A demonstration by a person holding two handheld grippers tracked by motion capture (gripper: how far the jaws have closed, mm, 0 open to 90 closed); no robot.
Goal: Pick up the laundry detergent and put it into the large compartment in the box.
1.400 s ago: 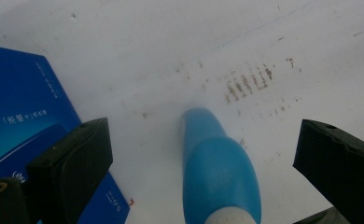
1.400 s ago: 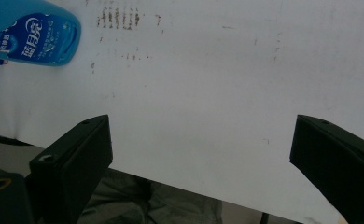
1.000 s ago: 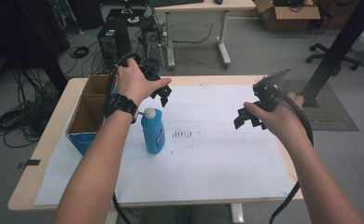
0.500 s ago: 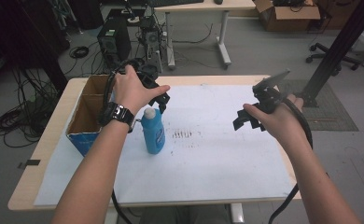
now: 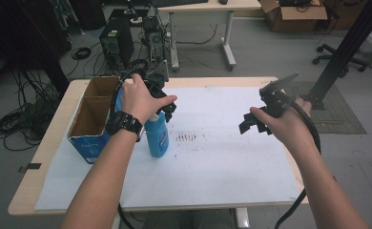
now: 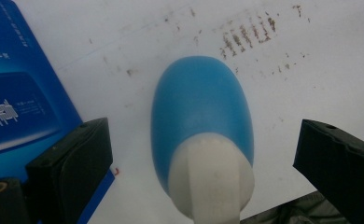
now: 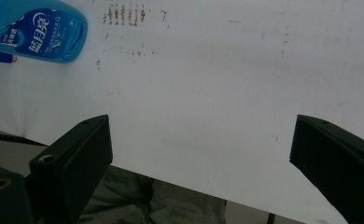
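My left gripper (image 6: 203, 154) hangs wide open straight over the blue bottle (image 6: 201, 116), jaws clear of it either side. The bottle stands just beside the cardboard box (image 5: 91, 119). My right gripper (image 7: 201, 154) gapes empty, well right of the bottle.

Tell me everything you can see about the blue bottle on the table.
The blue bottle stands upright on the white sheet, just right of the open cardboard box. It looks like glossy plastic, oval-bodied, with a white cap and a printed label on its side. The left claw hangs above it, jaws open on either side of the cap, not touching. Brown marks lie on the sheet to its right.
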